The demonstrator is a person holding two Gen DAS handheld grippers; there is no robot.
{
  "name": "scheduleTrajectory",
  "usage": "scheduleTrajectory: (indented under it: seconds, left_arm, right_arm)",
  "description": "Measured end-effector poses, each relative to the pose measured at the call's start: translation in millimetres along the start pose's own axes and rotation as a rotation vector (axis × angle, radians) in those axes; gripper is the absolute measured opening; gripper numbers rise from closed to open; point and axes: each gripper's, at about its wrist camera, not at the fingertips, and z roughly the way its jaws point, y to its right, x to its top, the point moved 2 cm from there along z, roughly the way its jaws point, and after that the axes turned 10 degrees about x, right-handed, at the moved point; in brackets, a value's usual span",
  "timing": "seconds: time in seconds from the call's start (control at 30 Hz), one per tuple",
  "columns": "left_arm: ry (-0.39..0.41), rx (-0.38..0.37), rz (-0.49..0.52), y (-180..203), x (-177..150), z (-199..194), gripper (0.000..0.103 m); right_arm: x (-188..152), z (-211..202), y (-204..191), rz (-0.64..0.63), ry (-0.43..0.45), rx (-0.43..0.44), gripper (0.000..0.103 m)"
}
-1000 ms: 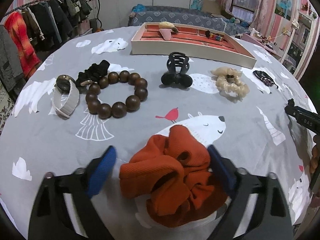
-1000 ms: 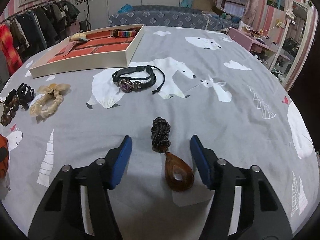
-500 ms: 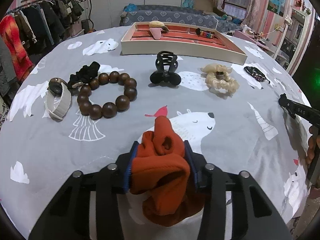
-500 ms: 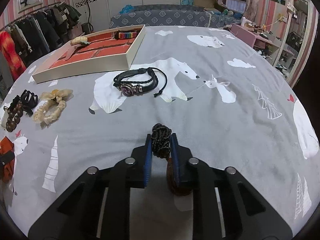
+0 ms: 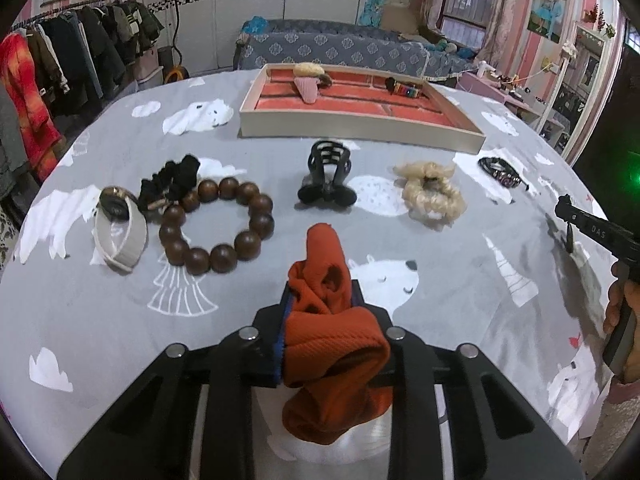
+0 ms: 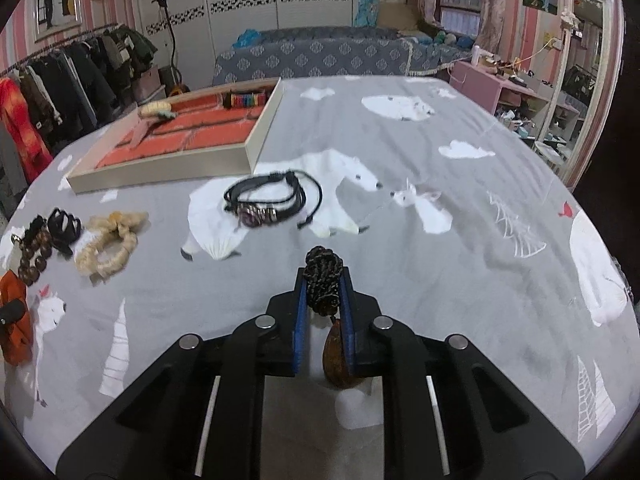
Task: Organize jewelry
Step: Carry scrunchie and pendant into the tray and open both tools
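While the left gripper (image 5: 320, 304) clamps the orange scrunchie (image 5: 332, 332), the right gripper (image 6: 323, 300) clamps the corded pendant (image 6: 326, 312) above the grey bear-print cloth (image 6: 460, 280). Beyond lie the tray (image 5: 360, 128), a sofa (image 5: 340, 50) and a clothes rack (image 5: 60, 60).

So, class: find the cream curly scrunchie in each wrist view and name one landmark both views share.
Left wrist view: the cream scrunchie lies right of centre, between the black claw clip and the black cord bracelet.
Right wrist view: the same scrunchie lies at the left, beside the clip.
Shared landmark: the red-lined tray.
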Motion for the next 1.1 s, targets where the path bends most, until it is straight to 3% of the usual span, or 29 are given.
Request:
scheduleTrajectory:
  seconds: [0.27,0.73,0.87,1.1]
  left_arm:
    - [0.045,-0.007,-0.004,-3,31,-3,0.026]
    - [0.137,-0.003,-0.023,-7,133,24,0.026]
    - [0.126,-0.021,-0.027,-3,162,43,0.026]
    - [0.080,0.020,-0.007,-2,209,86,0.026]
  right_arm:
    - [22,-5,-10,0.007,0.049,0.026,0.016]
    - [86,21,-44,-0.012,0.078,0.084,0.016]
    - [111,34,-57,-0.018,0.087,0.103,0.016]
    - [154,67,-79,-0.031,0.070,0.116,0.016]
